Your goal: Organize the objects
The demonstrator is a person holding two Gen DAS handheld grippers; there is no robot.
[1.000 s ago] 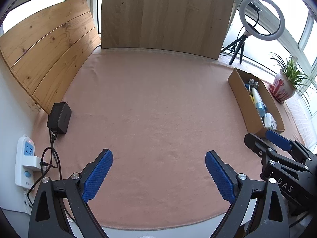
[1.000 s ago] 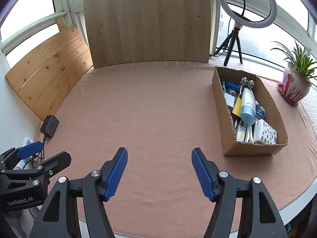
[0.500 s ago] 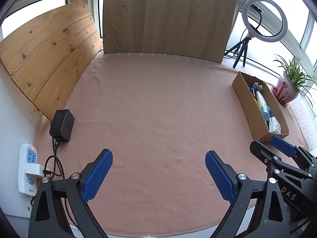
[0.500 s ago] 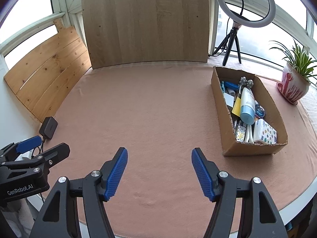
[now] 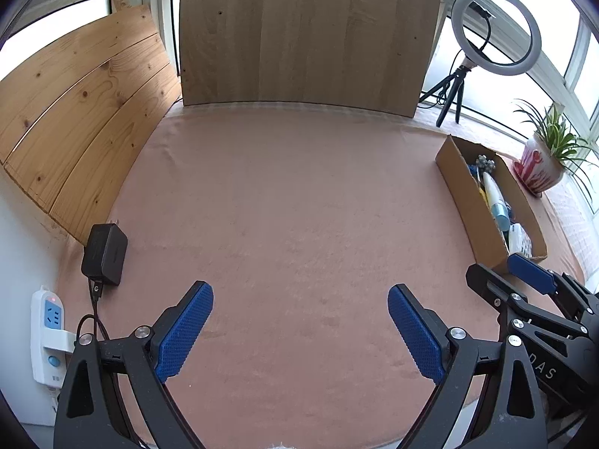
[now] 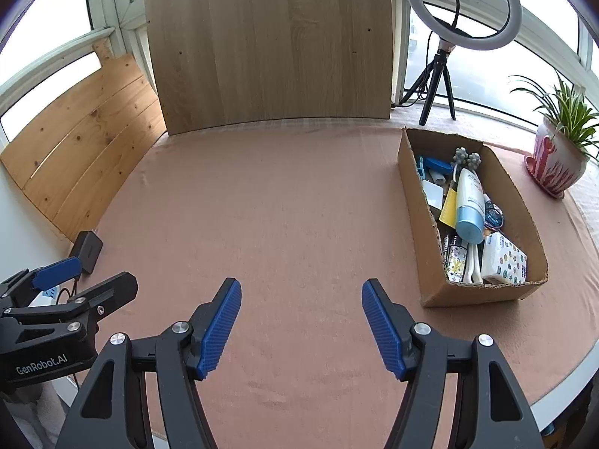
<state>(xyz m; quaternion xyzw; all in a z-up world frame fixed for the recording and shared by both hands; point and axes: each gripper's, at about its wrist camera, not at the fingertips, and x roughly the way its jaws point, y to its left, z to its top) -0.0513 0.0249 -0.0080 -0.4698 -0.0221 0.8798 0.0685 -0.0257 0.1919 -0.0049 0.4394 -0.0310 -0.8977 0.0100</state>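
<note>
A cardboard box (image 6: 415, 202) stands on the right of the pink tablecloth (image 6: 292, 217), filled with several items: a white and blue bottle (image 6: 470, 205), a patterned tissue pack (image 6: 503, 260), blue tools and a yellow packet. The same box (image 5: 468, 202) shows at the right in the left wrist view. My right gripper (image 6: 301, 323) is open and empty near the table's front edge, left of the box. My left gripper (image 5: 299, 331) is open and empty too, further left; it also appears as the left gripper (image 6: 80, 277) in the right wrist view.
A black power adapter (image 5: 105, 249) lies at the left edge, cabled to a white power strip (image 5: 48, 336). Wooden boards (image 5: 307, 33) line the back and left. A ring light on a tripod (image 6: 464, 11) and a potted plant (image 6: 558, 157) stand behind and right of the box.
Both grippers have drawn back slightly toward the front of the table; the scene looks a little farther away. Both stay open and empty.
</note>
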